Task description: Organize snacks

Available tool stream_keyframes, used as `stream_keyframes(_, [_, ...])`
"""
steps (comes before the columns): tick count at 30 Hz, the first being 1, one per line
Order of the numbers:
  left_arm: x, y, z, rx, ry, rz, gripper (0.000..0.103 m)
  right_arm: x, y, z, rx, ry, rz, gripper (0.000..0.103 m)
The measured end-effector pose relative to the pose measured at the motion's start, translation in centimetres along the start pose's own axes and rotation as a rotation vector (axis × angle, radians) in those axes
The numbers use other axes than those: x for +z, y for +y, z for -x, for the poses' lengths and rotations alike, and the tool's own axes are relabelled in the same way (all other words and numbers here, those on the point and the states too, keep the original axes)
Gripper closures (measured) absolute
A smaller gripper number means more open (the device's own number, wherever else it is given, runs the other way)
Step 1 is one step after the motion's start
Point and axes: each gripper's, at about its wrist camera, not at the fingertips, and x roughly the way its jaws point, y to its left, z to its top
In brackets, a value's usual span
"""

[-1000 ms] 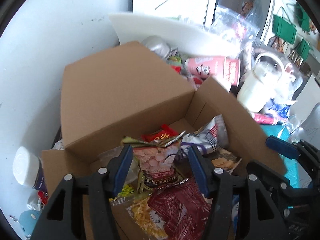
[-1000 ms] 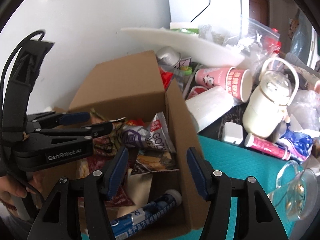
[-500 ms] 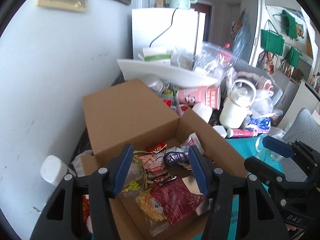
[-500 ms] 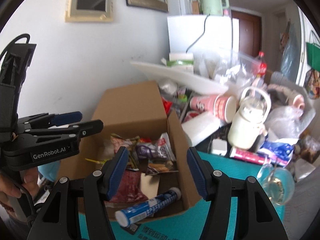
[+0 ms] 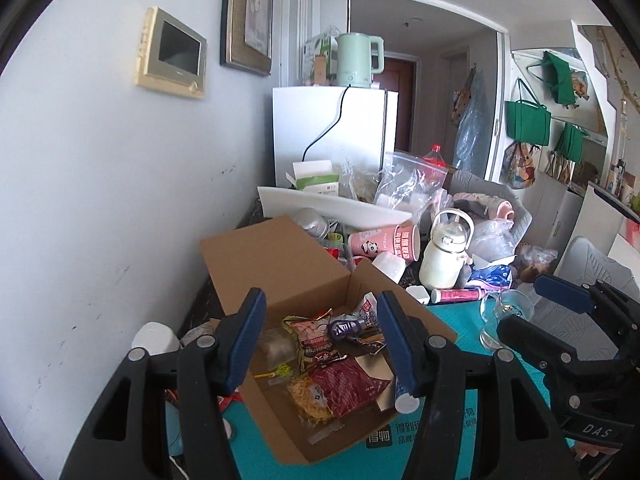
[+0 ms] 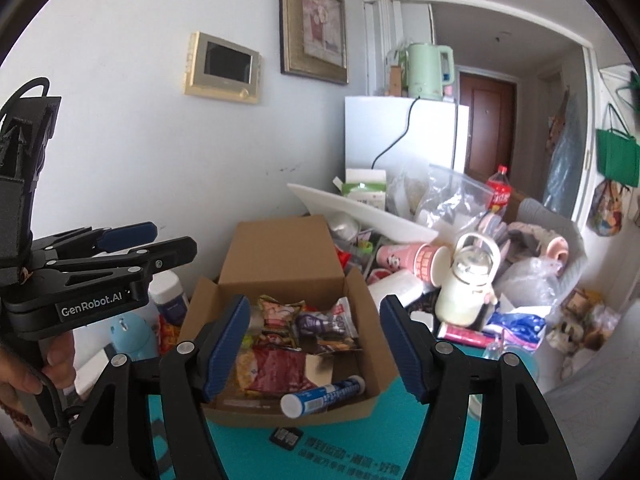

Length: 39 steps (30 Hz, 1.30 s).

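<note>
An open cardboard box (image 5: 280, 264) stands on the teal mat (image 5: 452, 436) against the wall. In it lie several snack packets, among them a red packet (image 5: 344, 384) and a purple wrapper (image 6: 316, 324). A blue tube (image 6: 324, 394) lies along the box's front wall. My left gripper (image 5: 320, 320) hovers above and in front of the box, open, with nothing between its fingers. Beside it my right gripper (image 6: 316, 320) also hovers before the box (image 6: 280, 248). Its jaws are opening and hold nothing.
Right of the box are a pink panda cup (image 5: 384, 240), a white jug (image 5: 444, 256), a pink tube (image 5: 460, 294) and a glass (image 5: 500, 316). Plastic bags and a white board are piled behind. A white-capped bottle (image 6: 168, 292) stands left of the box.
Both grippers have risen and drawn back from the box, which now looks smaller and lower in both views. The right gripper's jaws have spread wider.
</note>
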Motion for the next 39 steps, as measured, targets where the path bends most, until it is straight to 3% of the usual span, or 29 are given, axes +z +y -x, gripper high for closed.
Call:
stream_keyframes(3, [-0.4,-0.1,1.6,0.008,-0.013,-0.007,0.039,-0.5,0.4,1.8,-0.014,-0.023,0.0,0.029])
stream_keyframes(5, [-0.7,-0.3,2.8,0.03,-0.044,-0.02,0.024,-0.8,0.6,2.8,-0.026,-0.034,-0.001,0.027])
stream_keyframes(14, [-2.7,-1.2,6.3,-0.006,-0.085,-0.053,0.023,-3.1,1.5,6.8,-0.087,-0.073,-0.016,0.012])
stream_keyframes(28, [-8.1,-1.5,7.6,-0.032,-0.06,-0.051,0.023,-8.7,1.7,7.9,-0.151,-0.007,-0.079,0.012])
stream_keyframes(39, [-11.5,-1.6,5.6,-0.088,0.041,0.001,0.023,-11.4,2.0,6.8,-0.134,0.052,-0.097,0.012])
